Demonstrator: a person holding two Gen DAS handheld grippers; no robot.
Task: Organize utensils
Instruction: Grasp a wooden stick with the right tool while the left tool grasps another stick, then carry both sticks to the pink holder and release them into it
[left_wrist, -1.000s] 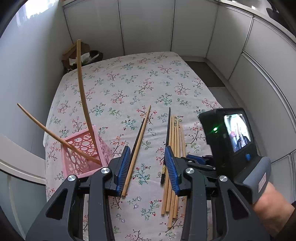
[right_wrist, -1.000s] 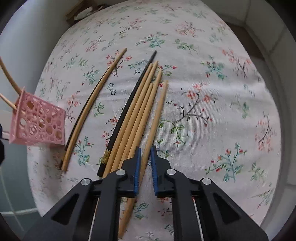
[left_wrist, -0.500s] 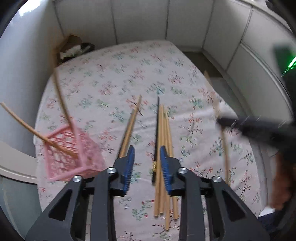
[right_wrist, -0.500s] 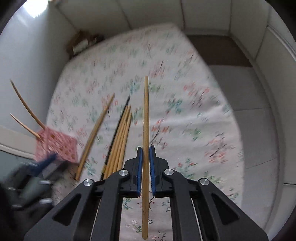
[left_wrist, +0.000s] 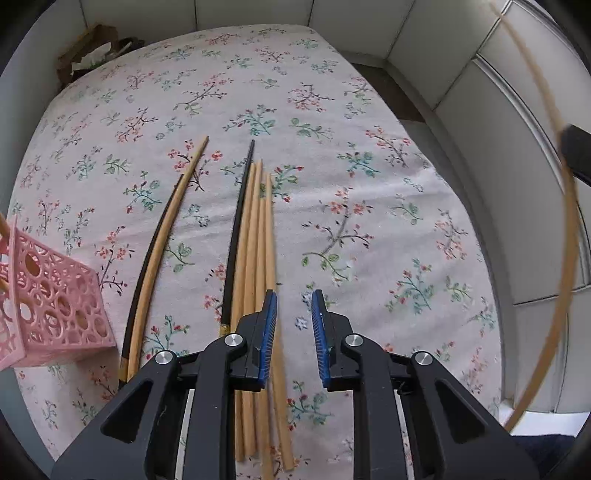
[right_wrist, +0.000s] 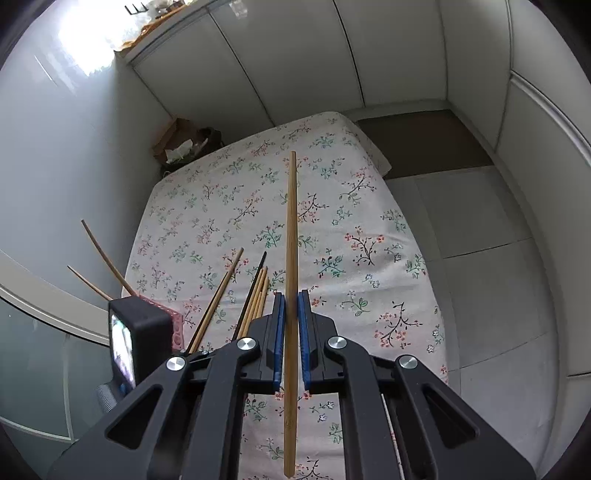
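Right claw (right_wrist: 291, 328) is clenched on a pale wooden chopstick (right_wrist: 291, 236), held lifted above the floral table (right_wrist: 369, 236). Gripped near one end, the long smooth stick could pivot or slip, missing the pink basket (left_wrist: 48, 306) at near left. Left claw (left_wrist: 291, 325) hangs released over the remaining chopsticks (left_wrist: 258, 258).

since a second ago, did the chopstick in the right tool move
Yes. The held chopstick lay beside the bundle of chopsticks on the tablecloth; now it is lifted clear above them in the right tool.
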